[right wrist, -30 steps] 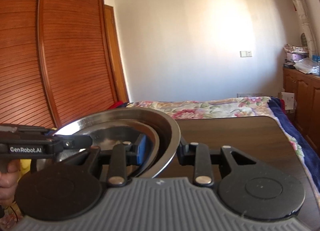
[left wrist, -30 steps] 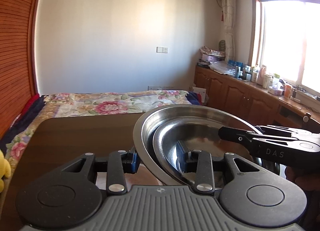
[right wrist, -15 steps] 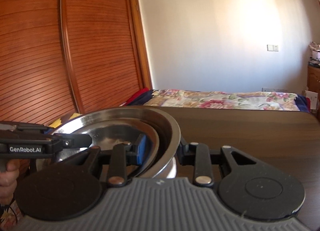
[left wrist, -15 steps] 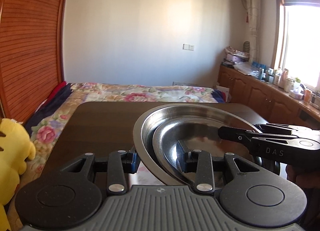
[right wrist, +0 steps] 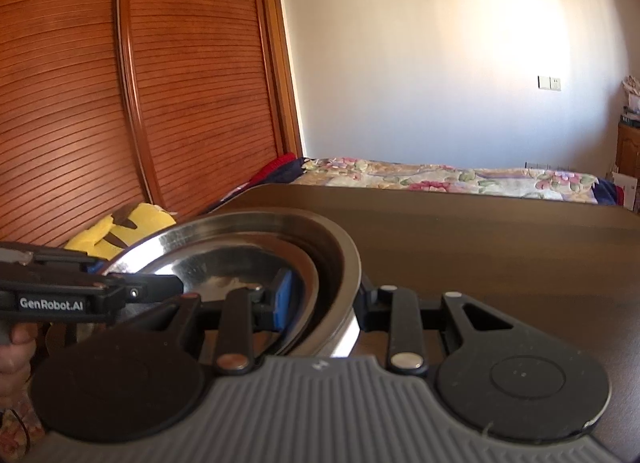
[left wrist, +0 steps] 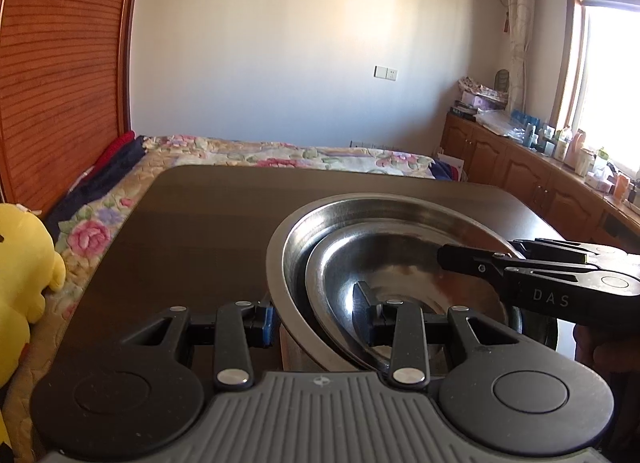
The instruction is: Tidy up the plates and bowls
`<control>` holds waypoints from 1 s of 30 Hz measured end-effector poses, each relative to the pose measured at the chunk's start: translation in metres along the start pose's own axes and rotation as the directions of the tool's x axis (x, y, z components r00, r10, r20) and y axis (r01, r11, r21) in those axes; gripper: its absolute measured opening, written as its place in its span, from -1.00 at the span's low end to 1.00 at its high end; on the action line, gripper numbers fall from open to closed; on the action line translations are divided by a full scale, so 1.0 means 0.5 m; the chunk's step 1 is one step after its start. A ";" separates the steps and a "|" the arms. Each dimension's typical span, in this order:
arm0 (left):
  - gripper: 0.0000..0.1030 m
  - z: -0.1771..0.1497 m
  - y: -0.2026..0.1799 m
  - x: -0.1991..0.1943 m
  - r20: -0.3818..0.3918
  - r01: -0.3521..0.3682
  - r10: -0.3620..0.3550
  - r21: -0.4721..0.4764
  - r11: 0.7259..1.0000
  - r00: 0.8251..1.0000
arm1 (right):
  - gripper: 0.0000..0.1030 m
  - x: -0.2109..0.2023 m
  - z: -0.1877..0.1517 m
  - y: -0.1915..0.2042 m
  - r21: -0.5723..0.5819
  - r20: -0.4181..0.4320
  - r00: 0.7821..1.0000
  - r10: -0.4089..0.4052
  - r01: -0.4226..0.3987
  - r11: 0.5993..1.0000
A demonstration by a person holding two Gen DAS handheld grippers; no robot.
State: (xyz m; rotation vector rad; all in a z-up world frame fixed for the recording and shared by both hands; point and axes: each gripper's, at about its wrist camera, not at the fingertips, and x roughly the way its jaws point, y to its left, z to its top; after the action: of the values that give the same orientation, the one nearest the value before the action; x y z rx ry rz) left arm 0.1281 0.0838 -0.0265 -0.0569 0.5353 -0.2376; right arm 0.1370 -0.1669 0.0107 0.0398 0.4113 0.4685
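While a smaller steel plate [left wrist: 400,263] nests inside it, the steel bowl [left wrist: 340,215] sits over the dark table [left wrist: 200,215], at four o'clock in the left view. The left gripper [left wrist: 316,323] pinches its near rim; the right gripper [right wrist: 320,299] clamps the opposite rim. A yellow plush toy [left wrist: 24,275] lies at nine o'clock.

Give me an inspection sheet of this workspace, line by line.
Surface: dark wooden table, bare where visible.
Job's things: steel basin with a smaller steel bowl nested inside.
Clutter: nothing seen on the table.
Grippers: left gripper and right gripper each clamp the basin rim, on opposite sides.
Cables: nothing seen.
Surroundings: yellow plush toy, floral bed, slatted wooden wardrobe, cluttered counter under the window.
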 end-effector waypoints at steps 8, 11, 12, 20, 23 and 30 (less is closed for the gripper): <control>-0.26 -0.008 0.008 0.012 -0.015 0.002 -0.002 -0.003 1.000 1.000 | -0.35 0.015 -0.005 0.003 0.006 -0.019 1.000 0.000 0.000 1.000; -0.25 -0.009 0.007 0.011 -0.009 0.002 -0.002 0.002 1.000 1.000 | -0.35 0.015 -0.006 0.003 0.000 -0.015 1.000 -0.001 0.001 1.000; -0.24 -0.009 0.008 0.012 -0.008 0.002 -0.002 0.002 1.000 1.000 | -0.35 0.015 -0.007 0.003 -0.002 -0.015 1.000 -0.001 0.001 1.000; -0.13 -0.014 0.000 0.011 -0.002 -0.010 0.010 0.008 1.000 1.000 | -0.09 0.017 -0.007 0.006 -0.019 -0.007 1.000 -0.011 0.011 1.000; 0.12 -0.012 0.000 0.009 0.006 -0.030 0.030 0.013 0.999 1.000 | 0.26 0.008 -0.007 0.006 -0.027 0.020 0.999 -0.030 0.031 0.999; 0.48 -0.004 -0.002 0.001 0.016 -0.066 0.066 0.008 0.998 0.998 | 0.35 -0.011 -0.005 -0.004 -0.021 0.042 0.998 -0.045 0.046 0.999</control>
State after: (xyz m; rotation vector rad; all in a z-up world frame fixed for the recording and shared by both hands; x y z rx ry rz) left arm 0.1273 0.0831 -0.0281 -0.0332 0.5193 -0.1751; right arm 0.1327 -0.1714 0.0103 0.0188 0.3660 0.4266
